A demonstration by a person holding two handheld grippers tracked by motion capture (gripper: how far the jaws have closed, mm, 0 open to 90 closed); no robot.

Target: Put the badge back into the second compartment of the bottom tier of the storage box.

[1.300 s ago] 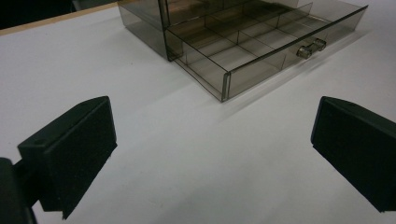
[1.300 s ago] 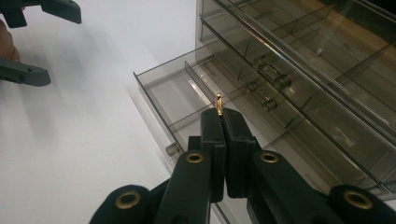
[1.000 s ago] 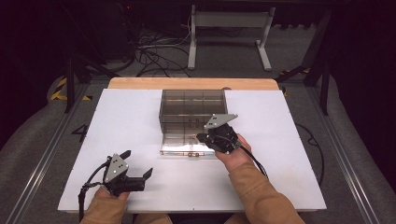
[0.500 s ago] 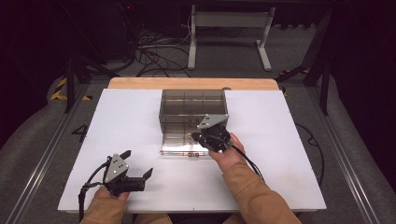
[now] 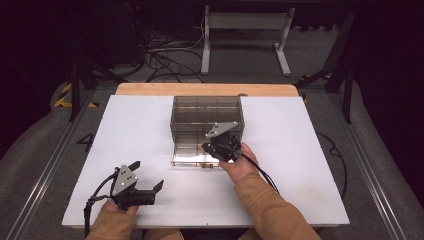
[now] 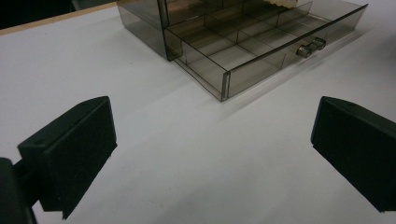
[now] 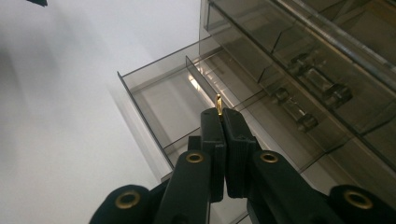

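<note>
A smoky clear plastic drawer cabinet [image 5: 207,117] stands mid-table, its bottom drawer [image 5: 195,156] pulled out toward me. My right gripper [image 5: 210,146] hovers over that open drawer [image 7: 163,100], shut on a small gold pin [image 7: 218,103] whose tip sticks out between the jaws. My left gripper [image 5: 147,181] rests low near the table's front left, open and holding nothing, its fingers [image 6: 70,149] wide apart. From the left gripper view the open drawer [image 6: 261,46] shows divided compartments and a clear knob [image 6: 310,46].
The white tabletop [image 5: 125,135] spreads around the cabinet, with a wooden strip [image 5: 205,89] along its far edge. Upper drawers with clear knobs [image 7: 327,95] stay closed. Cables and a stand's legs [image 5: 245,35] lie on the floor beyond.
My right gripper has moved left and slightly nearer over the open drawer, still holding the pin. The left gripper has stayed put.
</note>
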